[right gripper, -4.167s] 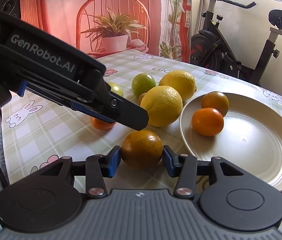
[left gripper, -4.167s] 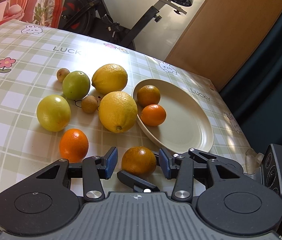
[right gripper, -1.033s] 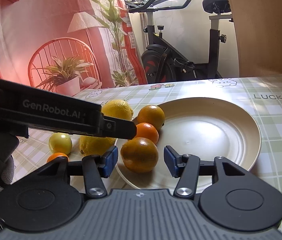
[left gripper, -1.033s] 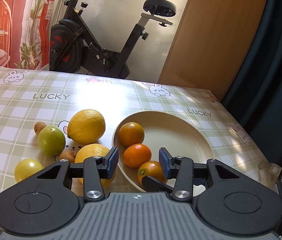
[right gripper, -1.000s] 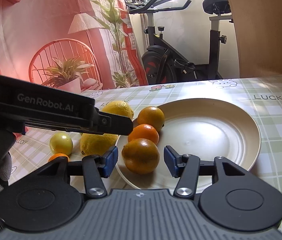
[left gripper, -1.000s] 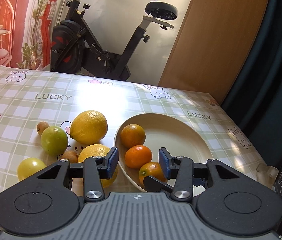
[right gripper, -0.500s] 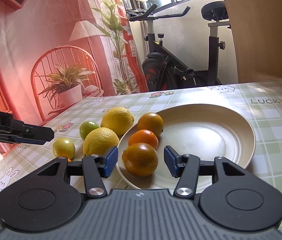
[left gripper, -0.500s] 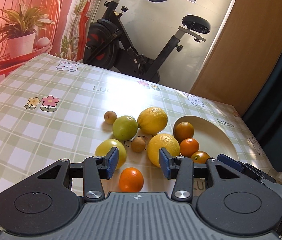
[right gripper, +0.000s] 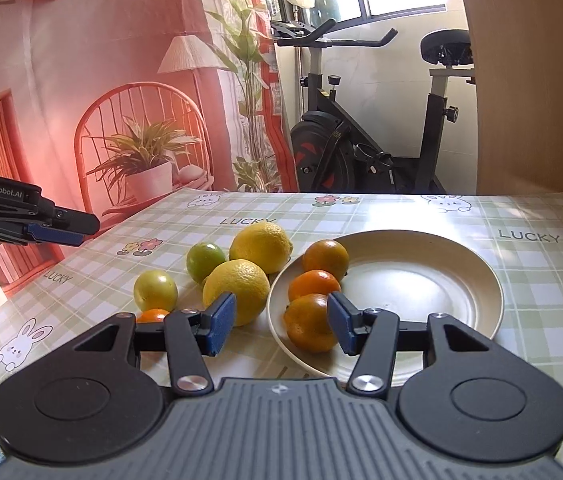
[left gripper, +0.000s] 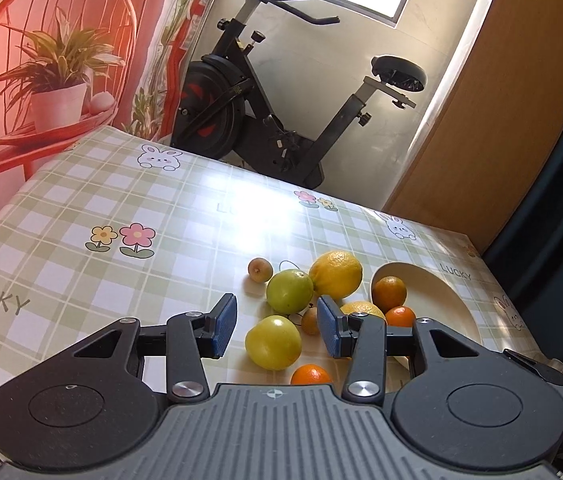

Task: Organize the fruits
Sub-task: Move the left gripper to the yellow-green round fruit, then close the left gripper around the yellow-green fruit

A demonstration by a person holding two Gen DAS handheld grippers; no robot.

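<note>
Nearby, exercise bike (right gripper: 365, 136) behind table (right gripper: 541, 280), lemons (right gripper: 237, 296) beside plate (right gripper: 421, 280)

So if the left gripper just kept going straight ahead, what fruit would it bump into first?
Probably the yellow-green fruit, which lies on the tablecloth in line with the open left gripper. Depth is hard to judge, so the green fruit behind it comes next.

Tablecloth (right gripper: 541, 280): pale green and white check, printed with bunnies and flowers. Plate (right gripper: 421, 280): cream. Oranges (right gripper: 311, 322): deep orange. Lemons (right gripper: 237, 296): yellow. Lime (right gripper: 205, 260): green. Gripper pads (left gripper: 223, 330): blue on black arms.
</note>
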